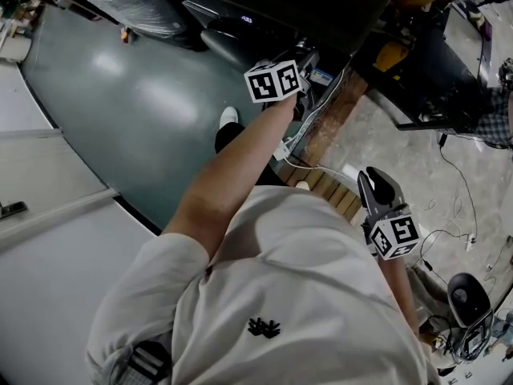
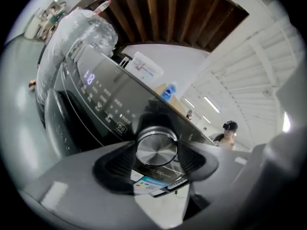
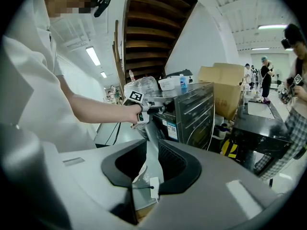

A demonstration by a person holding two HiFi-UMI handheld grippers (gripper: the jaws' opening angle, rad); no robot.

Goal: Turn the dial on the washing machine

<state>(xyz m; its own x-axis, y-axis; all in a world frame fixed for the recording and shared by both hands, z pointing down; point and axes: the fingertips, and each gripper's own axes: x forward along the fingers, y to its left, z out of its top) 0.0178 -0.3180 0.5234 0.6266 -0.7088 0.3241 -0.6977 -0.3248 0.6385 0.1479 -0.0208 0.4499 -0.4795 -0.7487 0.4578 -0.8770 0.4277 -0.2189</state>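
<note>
With my left tool [image 2: 156, 153] pinching the dial [image 2: 156, 146] and right tool [image 3: 152, 161] spread idle, turning likely needs a steady wrist roll.

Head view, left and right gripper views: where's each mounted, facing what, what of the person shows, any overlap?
Head view: on the person's head, steeply down; white shirt, left arm reaching the black washing machine, left gripper, right gripper held low.
Left gripper view: on the left gripper, along its jaws, closed on the round brushed-metal dial; none of the person's body.
Right gripper view: on the right gripper, facing the machine; open empty jaws, shirt, left arm.
Shared: head and right gripper views both show the left gripper.
</note>
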